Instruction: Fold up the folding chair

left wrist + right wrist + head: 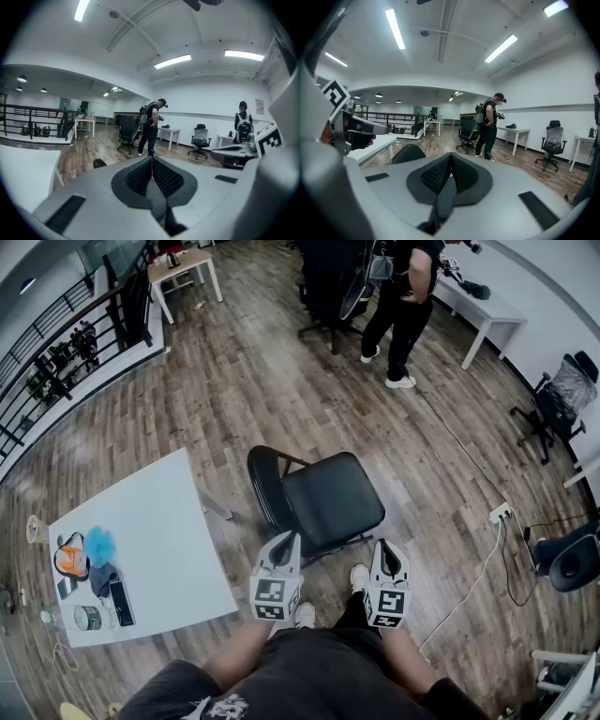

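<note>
My left claw (289, 542) and right claw (383, 547) are pinched shut on nothing; nudged like this, the chair (330, 498) could skid or tip

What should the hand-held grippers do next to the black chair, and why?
Probably open the right hand-held gripper and reach forward to the near edge of the folding chair. The chair stands unfolded just ahead with its seat flat. Both this one and the left hand-held gripper are shut, empty and not touching it.
</note>
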Available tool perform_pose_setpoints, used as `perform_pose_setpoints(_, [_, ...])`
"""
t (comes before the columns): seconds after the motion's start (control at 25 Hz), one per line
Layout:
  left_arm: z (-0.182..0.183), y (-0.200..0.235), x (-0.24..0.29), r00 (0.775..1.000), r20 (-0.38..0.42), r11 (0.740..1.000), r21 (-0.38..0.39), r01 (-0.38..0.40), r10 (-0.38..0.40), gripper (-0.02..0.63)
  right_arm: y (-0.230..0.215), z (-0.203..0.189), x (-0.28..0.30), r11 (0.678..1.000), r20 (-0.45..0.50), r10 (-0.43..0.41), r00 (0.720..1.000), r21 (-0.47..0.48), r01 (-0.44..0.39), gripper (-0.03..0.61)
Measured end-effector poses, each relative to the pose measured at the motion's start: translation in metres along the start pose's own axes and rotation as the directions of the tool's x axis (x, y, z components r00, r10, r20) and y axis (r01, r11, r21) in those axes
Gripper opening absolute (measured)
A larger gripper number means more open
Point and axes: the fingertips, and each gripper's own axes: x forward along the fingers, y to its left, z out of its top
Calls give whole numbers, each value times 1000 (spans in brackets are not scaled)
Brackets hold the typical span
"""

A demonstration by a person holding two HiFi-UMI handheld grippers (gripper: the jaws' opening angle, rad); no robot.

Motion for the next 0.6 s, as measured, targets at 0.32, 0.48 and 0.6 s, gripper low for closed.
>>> perform_pose_setpoints(0.32, [-15, 40, 55, 973, -66, 973, -43, -226, 223, 7, -40, -51, 83, 991, -131, 130, 983, 9, -130, 14])
perform_pose_setpoints(0.48, [-23, 66, 74, 929, -135, 933, -63, -354, 344, 10, -68, -76, 133, 978, -201, 208, 957, 13, -210, 14])
perform_pose_setpoints(0.6, [-40, 81, 87, 896, -218, 904, -100, -416, 388, 63, -89, -100, 168, 965, -249, 255, 934, 4, -263, 14])
